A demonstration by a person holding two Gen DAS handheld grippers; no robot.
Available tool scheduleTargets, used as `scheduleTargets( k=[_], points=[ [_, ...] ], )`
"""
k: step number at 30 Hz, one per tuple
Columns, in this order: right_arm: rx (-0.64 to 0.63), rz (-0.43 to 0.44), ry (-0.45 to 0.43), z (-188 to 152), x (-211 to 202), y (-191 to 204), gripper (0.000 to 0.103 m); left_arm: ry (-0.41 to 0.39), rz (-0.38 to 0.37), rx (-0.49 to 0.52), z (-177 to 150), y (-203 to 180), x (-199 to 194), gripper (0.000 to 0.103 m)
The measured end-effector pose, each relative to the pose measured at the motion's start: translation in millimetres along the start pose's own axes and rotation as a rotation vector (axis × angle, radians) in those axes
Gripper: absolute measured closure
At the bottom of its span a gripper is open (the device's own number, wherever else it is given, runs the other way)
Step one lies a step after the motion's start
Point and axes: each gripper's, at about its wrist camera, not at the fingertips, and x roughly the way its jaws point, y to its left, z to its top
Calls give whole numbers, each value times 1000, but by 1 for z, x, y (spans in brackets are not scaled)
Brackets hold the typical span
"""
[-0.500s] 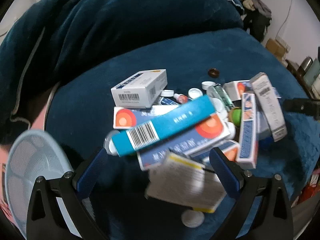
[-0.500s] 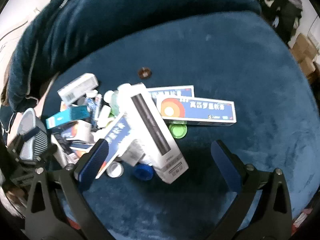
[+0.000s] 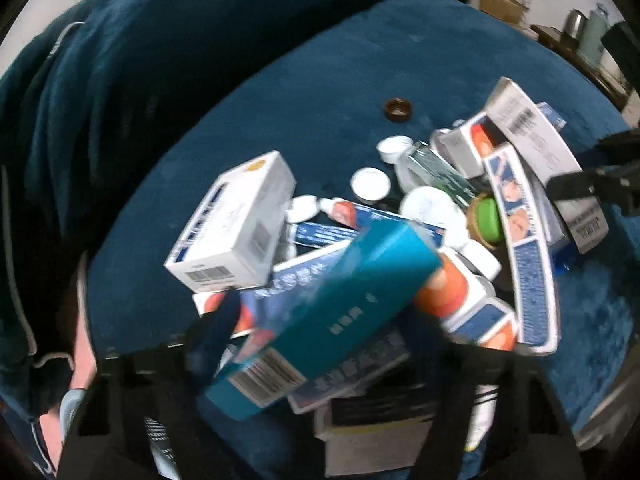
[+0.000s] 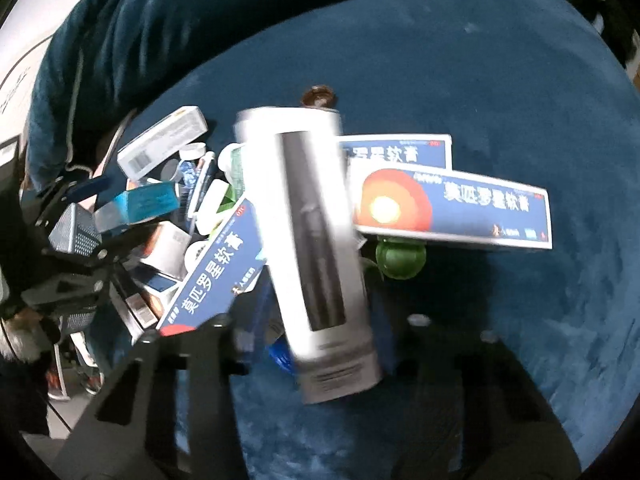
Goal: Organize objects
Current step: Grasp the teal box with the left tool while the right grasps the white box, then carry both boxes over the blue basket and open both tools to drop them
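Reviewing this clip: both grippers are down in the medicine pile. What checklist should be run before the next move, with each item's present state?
1. Left gripper grips the teal box: ok, the box sits clamped between its fingers.
2. Right gripper grips the white box: ok, its fingers close on the box's sides.
3. White box free of neighbours: not ok, a blue ointment box leans against it.
4. Teal box free of the boxes under it: cannot tell, the picture is blurred.
5. Room to set things down: ok, the blue surface is bare right of the pile.
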Motion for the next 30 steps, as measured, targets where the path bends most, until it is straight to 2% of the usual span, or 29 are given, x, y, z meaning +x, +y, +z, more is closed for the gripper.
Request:
scheduleTargets(
  k=[1, 2, 5, 8, 15, 21, 30],
  points=[
    [6, 9, -11, 0, -4, -1, 63, 13, 5, 2, -4, -1, -1, 57],
    [8, 12, -24, 0, -5, -2, 64, 16, 22, 5, -7, -2, -3, 61],
    [7, 11, -57, 0, -15, -2, 64, 11, 22, -27, -13, 4, -11, 67],
    [14, 21, -93, 1, -24, 2, 66, -10, 12, -119, -23, 16, -30, 72],
    [24, 53, -125, 5, -20, 32, 66, -66, -3, -293, -38, 31, -62, 74],
    [20, 109, -149, 5, -24, 58, 66, -109, -8, -385, -56, 39, -90, 74],
    [-78, 193, -135, 11, -14, 131, 66, -113, 101, -512, -97, 70, -124, 74]
  ],
)
